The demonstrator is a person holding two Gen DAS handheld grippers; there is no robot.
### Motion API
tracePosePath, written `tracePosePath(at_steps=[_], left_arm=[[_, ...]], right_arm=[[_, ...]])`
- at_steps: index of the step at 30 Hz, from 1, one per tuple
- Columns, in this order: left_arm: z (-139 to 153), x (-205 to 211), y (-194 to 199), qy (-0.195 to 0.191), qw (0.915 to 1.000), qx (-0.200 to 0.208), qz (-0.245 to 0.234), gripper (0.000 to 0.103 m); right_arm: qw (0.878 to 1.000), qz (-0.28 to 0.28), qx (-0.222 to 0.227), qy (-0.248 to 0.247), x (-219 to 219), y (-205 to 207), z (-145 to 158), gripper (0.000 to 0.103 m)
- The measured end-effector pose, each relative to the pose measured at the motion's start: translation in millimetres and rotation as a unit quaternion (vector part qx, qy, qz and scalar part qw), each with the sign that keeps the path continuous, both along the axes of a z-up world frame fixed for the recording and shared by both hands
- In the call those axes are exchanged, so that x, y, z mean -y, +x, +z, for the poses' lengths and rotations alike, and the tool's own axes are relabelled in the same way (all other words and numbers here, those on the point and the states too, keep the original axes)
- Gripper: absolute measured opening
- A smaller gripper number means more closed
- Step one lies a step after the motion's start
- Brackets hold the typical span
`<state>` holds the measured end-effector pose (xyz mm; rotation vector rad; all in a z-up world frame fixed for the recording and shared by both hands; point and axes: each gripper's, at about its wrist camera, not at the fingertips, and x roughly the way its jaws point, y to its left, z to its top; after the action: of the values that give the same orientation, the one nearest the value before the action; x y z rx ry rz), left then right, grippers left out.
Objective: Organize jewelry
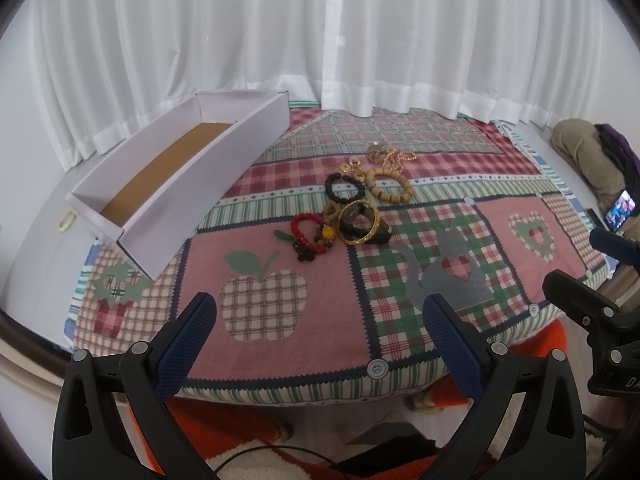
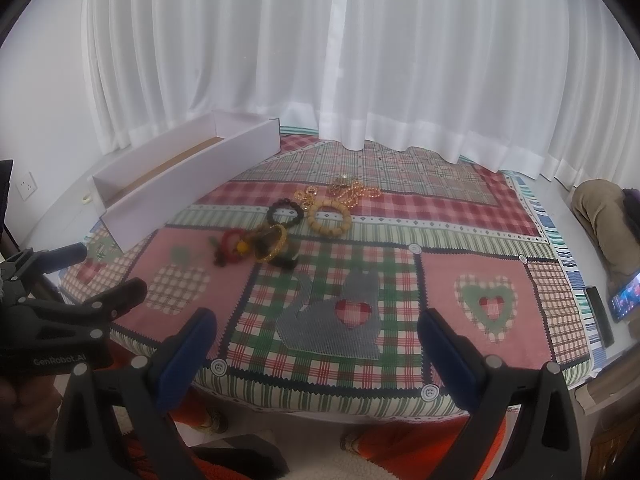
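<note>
A pile of jewelry lies mid-table on the patchwork cloth: a gold bangle [image 1: 357, 223] [image 2: 273, 245], a red bead bracelet [image 1: 305, 229] [image 2: 231, 240], a black bead bracelet [image 1: 345, 188] [image 2: 285, 215], a tan bead bracelet [image 1: 389, 187] [image 2: 329, 216] and a gold chain [image 1: 394, 156] [image 2: 356, 190]. A long white box [image 1: 184, 184] [image 2: 188, 184] with a brown floor stands open at the left, nothing showing inside. My left gripper [image 1: 320, 312] is open and empty near the front edge. My right gripper [image 2: 318, 326] is open and empty beside it.
The patchwork cloth [image 1: 280, 344] [image 2: 460, 240] covers the table. White curtains [image 1: 320, 40] hang behind. A phone [image 2: 624, 298] and a dark remote [image 2: 598, 314] lie at the right edge. A small pale ring [image 1: 67, 220] lies left of the box. An orange rug lies below.
</note>
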<state>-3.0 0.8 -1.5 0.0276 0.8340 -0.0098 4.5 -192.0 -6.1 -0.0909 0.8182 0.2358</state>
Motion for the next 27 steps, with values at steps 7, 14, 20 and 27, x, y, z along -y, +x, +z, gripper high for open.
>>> tracePosePath(at_steps=[7,14,20,27], left_arm=[[0.2,0.1,0.5,0.0,1.0,0.0,-0.001,0.102],[-0.7,-3.1,1.0,0.001,1.0,-0.001,0.0,0.102],[-1.2,-3.3,1.0,0.001,1.0,-0.001,-0.001,0.102],[-3.4,-0.3,1.0,0.001,1.0,-0.004,0.001,0.102]], right_arm=[[1.0,0.0,0.0,0.001,-0.6,0.2,-0.1,0.102],[1.0,0.0,-0.001,0.001,5.3,2.3,-2.2,0.102],[1.0,-0.001,-0.001,0.002,-1.0,-1.7,-3.0,0.102],[1.0,-0.001,-0.002,0.002,0.0,-1.4,-3.8,0.102]])
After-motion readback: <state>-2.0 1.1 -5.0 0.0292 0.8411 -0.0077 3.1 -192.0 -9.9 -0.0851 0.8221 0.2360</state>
